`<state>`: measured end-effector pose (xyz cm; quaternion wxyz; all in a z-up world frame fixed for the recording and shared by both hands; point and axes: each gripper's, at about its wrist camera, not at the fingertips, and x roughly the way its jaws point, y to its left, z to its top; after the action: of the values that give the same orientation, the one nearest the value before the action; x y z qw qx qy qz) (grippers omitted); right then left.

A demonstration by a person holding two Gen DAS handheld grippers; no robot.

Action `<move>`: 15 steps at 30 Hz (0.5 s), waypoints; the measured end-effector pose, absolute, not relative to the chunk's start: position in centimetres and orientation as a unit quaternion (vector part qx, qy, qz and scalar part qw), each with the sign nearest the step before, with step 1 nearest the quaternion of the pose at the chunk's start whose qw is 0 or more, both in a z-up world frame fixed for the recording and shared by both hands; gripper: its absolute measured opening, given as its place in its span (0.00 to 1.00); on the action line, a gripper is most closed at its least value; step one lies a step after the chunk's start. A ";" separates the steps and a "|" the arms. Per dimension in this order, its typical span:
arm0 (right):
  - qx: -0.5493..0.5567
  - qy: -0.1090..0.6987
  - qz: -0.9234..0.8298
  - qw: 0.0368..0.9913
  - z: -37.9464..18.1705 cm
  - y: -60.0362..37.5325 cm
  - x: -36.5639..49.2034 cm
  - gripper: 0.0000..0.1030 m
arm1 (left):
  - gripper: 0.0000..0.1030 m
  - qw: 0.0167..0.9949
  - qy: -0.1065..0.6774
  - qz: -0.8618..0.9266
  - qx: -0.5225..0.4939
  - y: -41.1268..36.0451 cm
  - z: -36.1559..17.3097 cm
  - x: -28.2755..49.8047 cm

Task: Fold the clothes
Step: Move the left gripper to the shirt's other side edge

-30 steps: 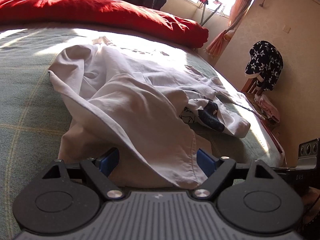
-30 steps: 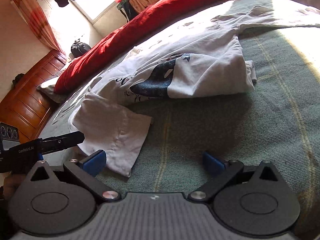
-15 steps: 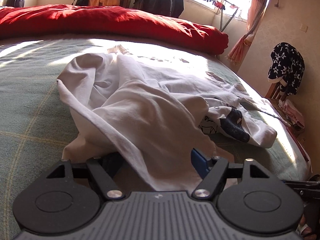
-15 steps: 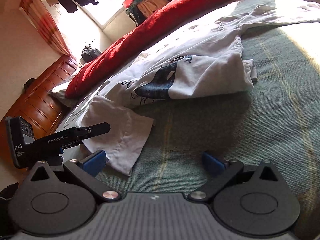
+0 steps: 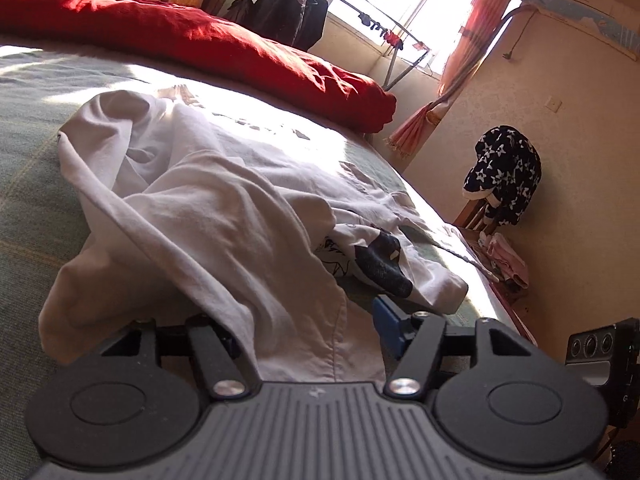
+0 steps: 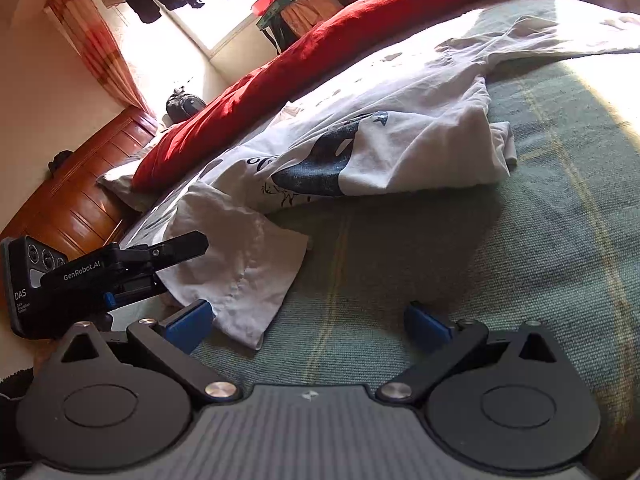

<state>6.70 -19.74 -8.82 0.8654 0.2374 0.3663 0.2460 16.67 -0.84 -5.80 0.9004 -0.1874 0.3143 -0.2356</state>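
Note:
A crumpled white T-shirt (image 5: 224,216) with a dark blue print lies across the green plaid bed cover (image 5: 28,184). My left gripper (image 5: 304,320) is at the shirt's near sleeve. Cloth lies between its jaws, which are opening. The fabric covers its left pad, and its right blue pad (image 5: 386,318) shows beside the hem. In the right wrist view the same T-shirt (image 6: 400,148) is spread at centre, and the left gripper (image 6: 176,248) reaches over its sleeve (image 6: 248,256). My right gripper (image 6: 308,320) is open wide over bare cover, its left pad next to the sleeve's corner.
A red duvet (image 5: 200,36) runs along the far side of the bed. At the bed's right edge stands a chair with a dark star-patterned garment (image 5: 504,168). A clothes rack (image 5: 400,40) stands by the window. A wooden headboard (image 6: 80,192) is at the left.
The left gripper has pushed further onto the sleeve and its jaws have narrowed around the cloth, which now covers the left pad. The right gripper has stayed where it was.

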 end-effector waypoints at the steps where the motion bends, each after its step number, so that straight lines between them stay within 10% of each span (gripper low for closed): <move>1: 0.236 0.367 0.245 0.866 -8.8 -19.7 6.7 1.00 | 0.68 0.901 0.312 -0.237 -0.188 -1.1 -5.8 17.0; 15: 0.232 0.366 0.248 0.866 -8.8 -19.7 6.6 1.00 | 0.67 0.922 0.216 -0.232 -0.221 1.4 -3.2 16.2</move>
<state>6.56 -19.72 -8.82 0.8663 0.2319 0.3664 0.2480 16.17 1.42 -3.23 0.9224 -0.2210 0.2157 -0.2320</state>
